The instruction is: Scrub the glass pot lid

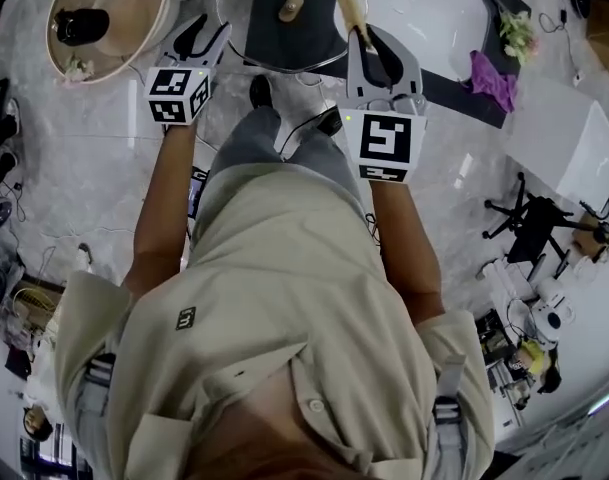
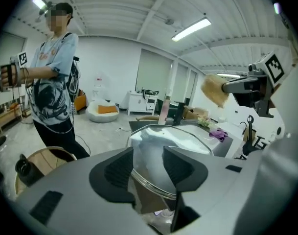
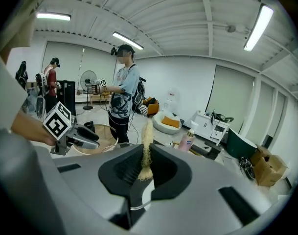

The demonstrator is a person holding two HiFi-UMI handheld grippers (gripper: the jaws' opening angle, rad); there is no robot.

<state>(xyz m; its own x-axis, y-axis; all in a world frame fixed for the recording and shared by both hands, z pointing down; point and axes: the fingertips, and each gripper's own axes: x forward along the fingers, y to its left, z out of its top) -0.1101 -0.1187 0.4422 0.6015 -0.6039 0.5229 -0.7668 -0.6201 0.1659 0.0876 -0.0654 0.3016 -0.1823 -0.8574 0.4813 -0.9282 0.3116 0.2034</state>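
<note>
Glass pot lid (image 1: 284, 46): straight ahead of the person, wooden knob (image 1: 291, 7) on top, over something dark (what carries it I cannot tell).
Left gripper (image 1: 206, 36): at the lid's left edge, jaws standing apart. In the left gripper view (image 2: 149, 153) the lid's metal rim (image 2: 188, 141) runs across the gap, and neither pad seems to press on it.
Right gripper (image 1: 369, 38): at the lid's right edge, jaws closed tight on a tan fibrous scrubber (image 1: 351, 8). The scrubber (image 3: 147, 141) sticks up out of the jaws in the right gripper view.
Scrubber from the left side (image 2: 215, 89): held in the air above and to the right of the lid.
Purple cloth (image 1: 492, 76): on the pale tabletop (image 1: 434, 18), well to the right.
Round wooden tray (image 1: 134, 18): far left, a black thing on it.
Bystander (image 2: 53, 82): standing off to the left, holding a gripper too.
</note>
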